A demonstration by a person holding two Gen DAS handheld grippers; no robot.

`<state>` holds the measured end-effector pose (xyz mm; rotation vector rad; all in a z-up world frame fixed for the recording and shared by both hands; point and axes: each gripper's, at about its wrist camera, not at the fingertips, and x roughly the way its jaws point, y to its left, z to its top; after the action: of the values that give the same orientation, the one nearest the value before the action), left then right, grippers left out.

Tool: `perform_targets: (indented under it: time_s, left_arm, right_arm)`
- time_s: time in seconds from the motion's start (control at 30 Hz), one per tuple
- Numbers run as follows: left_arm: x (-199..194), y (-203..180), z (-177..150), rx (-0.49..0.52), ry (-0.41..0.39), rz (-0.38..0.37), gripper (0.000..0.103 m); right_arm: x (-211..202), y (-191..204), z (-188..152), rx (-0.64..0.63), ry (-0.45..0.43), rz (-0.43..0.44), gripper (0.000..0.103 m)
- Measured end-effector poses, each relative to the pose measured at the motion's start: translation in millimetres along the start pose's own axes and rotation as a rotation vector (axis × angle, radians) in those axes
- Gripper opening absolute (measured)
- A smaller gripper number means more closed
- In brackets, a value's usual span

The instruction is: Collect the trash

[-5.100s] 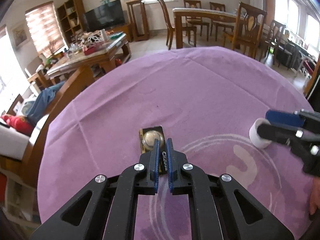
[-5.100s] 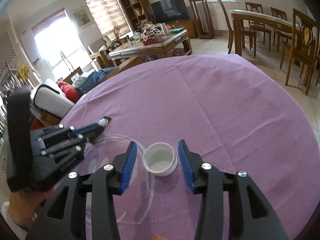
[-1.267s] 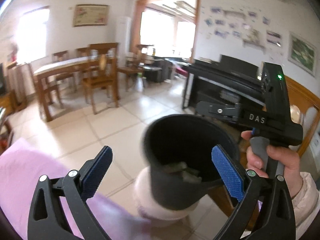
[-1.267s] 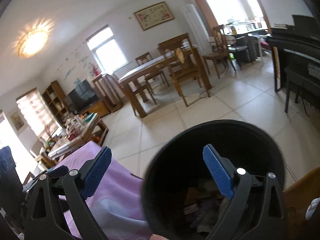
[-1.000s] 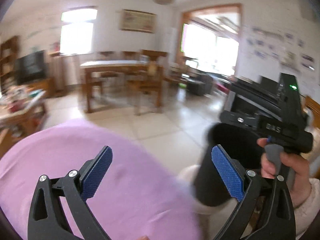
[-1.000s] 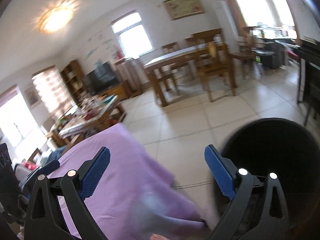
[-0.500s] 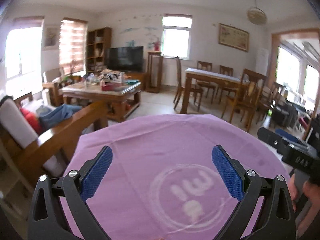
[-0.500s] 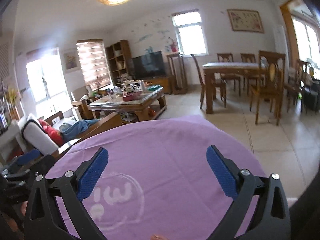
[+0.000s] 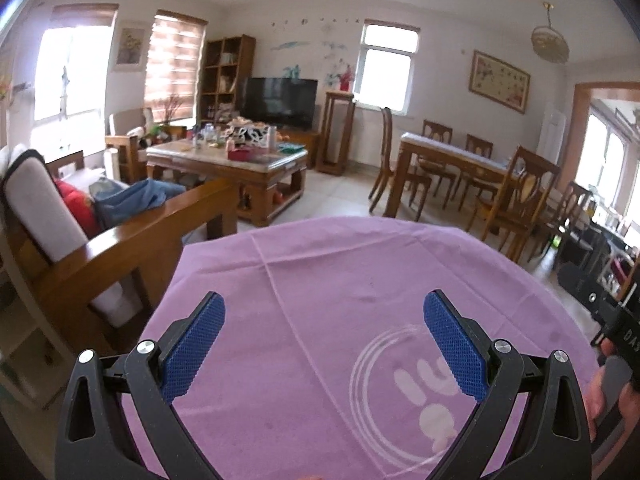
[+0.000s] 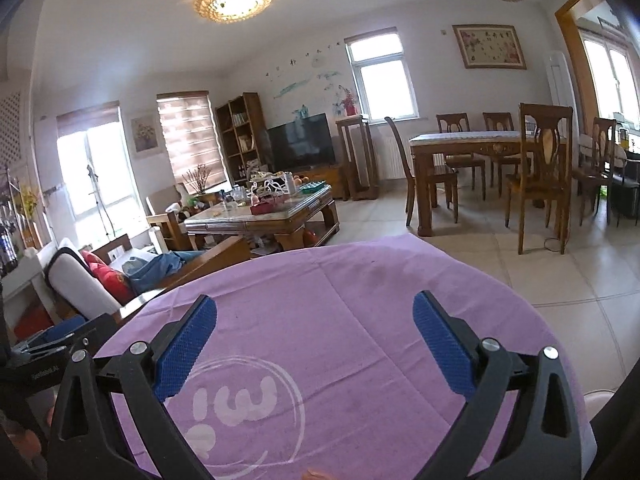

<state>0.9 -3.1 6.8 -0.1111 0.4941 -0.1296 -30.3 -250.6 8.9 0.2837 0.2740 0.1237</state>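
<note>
Left wrist view: left gripper (image 9: 324, 344) jaws wide apart, holding nothing.
Right wrist view: right gripper (image 10: 314, 344) jaws wide apart, holding nothing.
Trash: none visible on purple tablecloth (image 9: 328, 280).
Direction to trash: cannot tell; neither gripper nearer.

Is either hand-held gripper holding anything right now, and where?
Nothing. The left hand-held gripper and right hand-held gripper both stand open and empty above the purple tablecloth.

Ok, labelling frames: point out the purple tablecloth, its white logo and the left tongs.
purple tablecloth (image 9: 320, 280): left wrist view, bare centre.
white logo (image 10: 256, 396): right wrist view, letter stroke.
left tongs (image 9: 324, 344): left wrist view, midway between tips.
</note>
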Motion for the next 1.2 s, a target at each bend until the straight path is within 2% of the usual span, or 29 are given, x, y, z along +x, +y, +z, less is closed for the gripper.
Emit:
perform_targets:
  time_s: [0.23,0.67,1.2]
  left_arm:
    - [-5.7,-5.9,-5.2,0.006,-0.004,0.008,0.098]
    - [-7.1,-13.7,-8.6,-0.017,-0.006,0.075,0.098]
    - [-14.8,-20.6,-12.5,-0.02,-0.027,0.101,0.098]
  right_arm:
    - [1.0,6.8,-0.9,-0.011,-0.015,0.01,0.098]
    - [-0.4,7.4,-1.8,-0.007,-0.02,0.012,0.098]
    - [-3.4,11.3,-2.1,0.002,-0.028,0.012,0.098]
